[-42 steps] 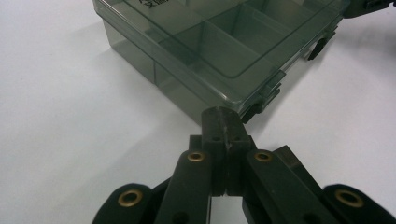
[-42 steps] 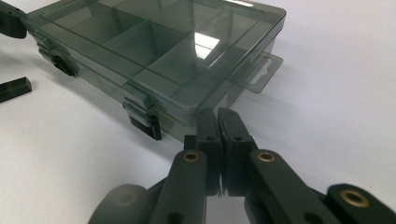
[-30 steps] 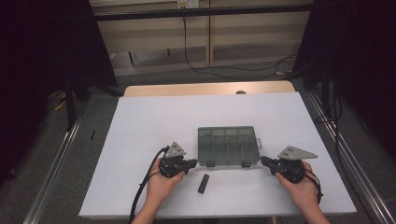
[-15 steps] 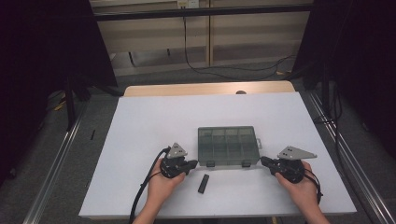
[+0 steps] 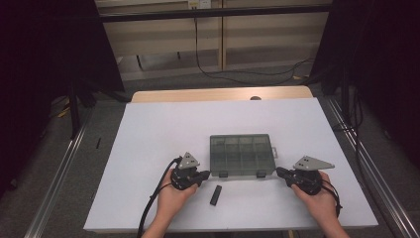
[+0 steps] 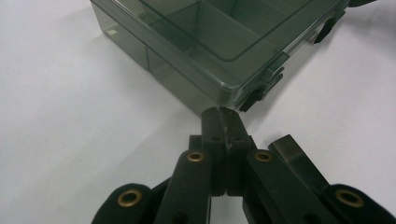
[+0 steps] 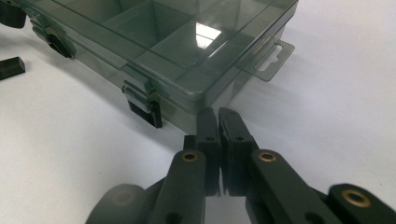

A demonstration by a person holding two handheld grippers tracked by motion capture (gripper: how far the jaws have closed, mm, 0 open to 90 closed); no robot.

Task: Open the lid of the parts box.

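A smoky transparent compartment box (image 5: 241,154) lies shut on the white table (image 5: 163,129), its two black latches facing the person. My left gripper (image 5: 204,175) rests at the box's near left corner, jaws shut on nothing. In the left gripper view its tips (image 6: 222,114) almost touch the corner of the box (image 6: 196,42). My right gripper (image 5: 279,171) sits at the near right corner, also shut and holding nothing. Its tips (image 7: 218,114) point at the box (image 7: 187,37) beside a latch (image 7: 142,100). Whether either gripper touches the box I cannot tell.
A small black bar (image 5: 215,195) lies on the table between the hands, just in front of the box; it also shows as a black bar (image 6: 292,151) and a black bar (image 7: 10,67). Cables trail on the floor beyond the table's far edge.
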